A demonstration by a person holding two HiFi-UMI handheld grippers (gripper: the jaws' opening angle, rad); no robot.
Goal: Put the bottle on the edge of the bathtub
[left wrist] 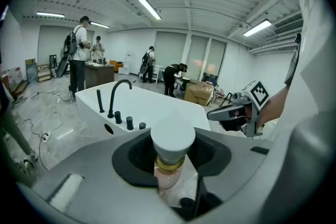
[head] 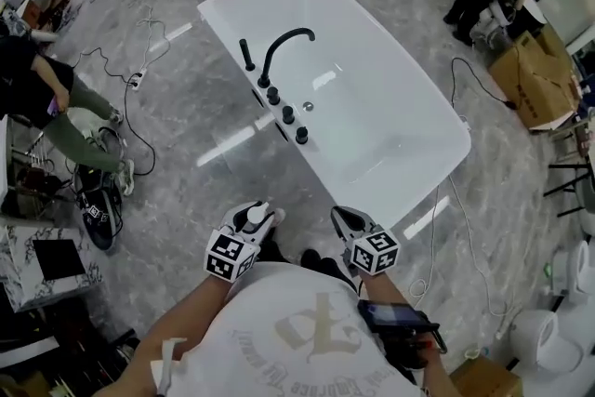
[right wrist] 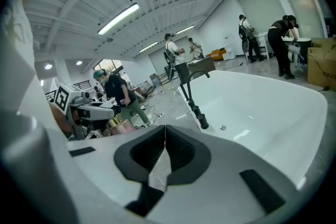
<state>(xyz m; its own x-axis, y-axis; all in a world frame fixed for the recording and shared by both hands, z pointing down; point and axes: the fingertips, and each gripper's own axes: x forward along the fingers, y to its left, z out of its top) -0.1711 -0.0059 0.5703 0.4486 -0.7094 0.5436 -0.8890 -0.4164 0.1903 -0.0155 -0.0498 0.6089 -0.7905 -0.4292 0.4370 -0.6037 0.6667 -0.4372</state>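
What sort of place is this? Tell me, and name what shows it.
Probably a big open workshop or test hall, not a real bathroom. A freestanding white bathtub stands alone on a stone-look floor. A cardboard box sits nearby, and long strip lights hang overhead.

Bottle (left wrist: 171,140) before bathtub (head: 376,37) — well apart.

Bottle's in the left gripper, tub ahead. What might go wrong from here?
1. The bathtub rim looks thin and glossy; the bottle, held by the left gripper, could topple off once released.
2. The faucet and knobs crowd one side of the rim; setting down there risks a knock.
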